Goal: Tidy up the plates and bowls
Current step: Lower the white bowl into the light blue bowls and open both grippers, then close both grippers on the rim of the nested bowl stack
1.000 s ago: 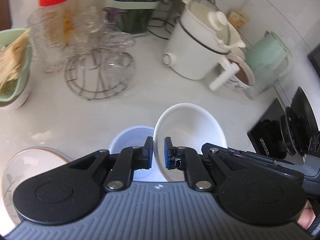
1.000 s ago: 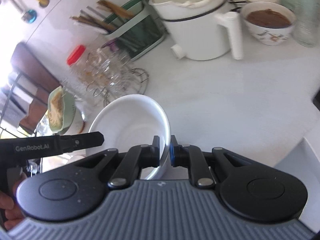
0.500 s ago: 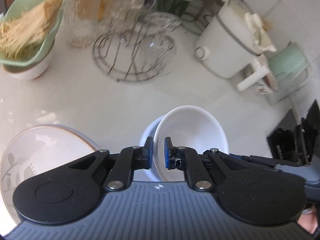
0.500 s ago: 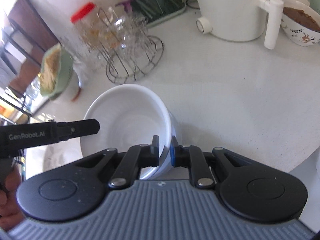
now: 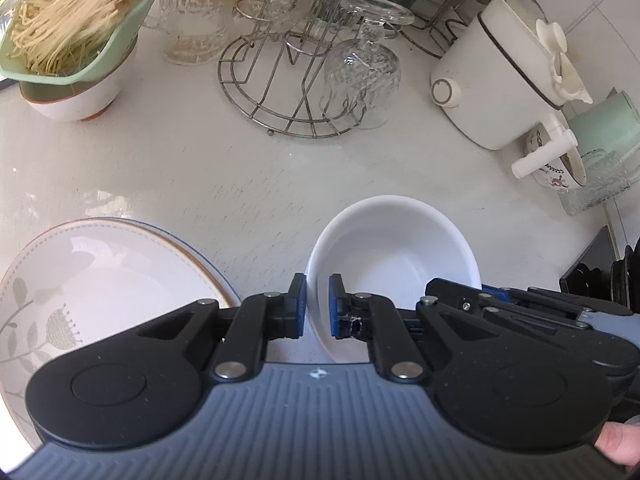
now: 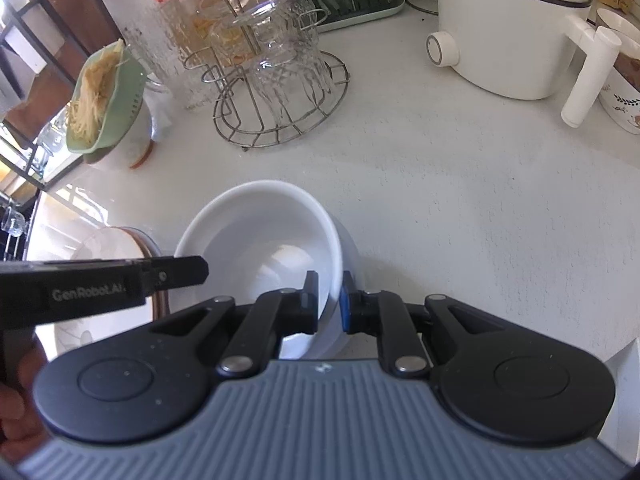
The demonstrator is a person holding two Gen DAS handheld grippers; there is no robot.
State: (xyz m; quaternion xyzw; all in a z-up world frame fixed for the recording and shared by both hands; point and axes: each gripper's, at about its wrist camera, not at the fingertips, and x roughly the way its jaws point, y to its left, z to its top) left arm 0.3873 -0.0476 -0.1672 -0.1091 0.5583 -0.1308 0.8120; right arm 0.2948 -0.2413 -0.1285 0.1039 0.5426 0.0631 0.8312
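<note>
A plain white bowl [image 5: 394, 248] is held low over the white counter by both grippers. My left gripper [image 5: 318, 292] is shut on its left rim. On the opposite rim my right gripper [image 6: 329, 292] is shut too. In the right wrist view the held bowl [image 6: 260, 240] sits tilted in a second white bowl [image 6: 354, 256], whose wall shows just outside it. The left wrist view hides that lower bowl almost fully. A leaf-patterned plate [image 5: 100, 272] with a thin brown rim lies to the left of the bowls, and the right wrist view catches the same plate [image 6: 108, 244].
Behind the bowls stand a wire rack with upturned glasses [image 5: 304, 76], a green colander of noodles [image 5: 72, 32] on a bowl, and a white electric pot [image 5: 504, 80]. A patterned bowl [image 5: 560, 168] and a dark stove [image 5: 600, 276] are at the right.
Both grippers came down with the white bowl, still shut on its rim. The lower bowl, plain to see earlier, is now nearly covered. The plate shows more in the left wrist view.
</note>
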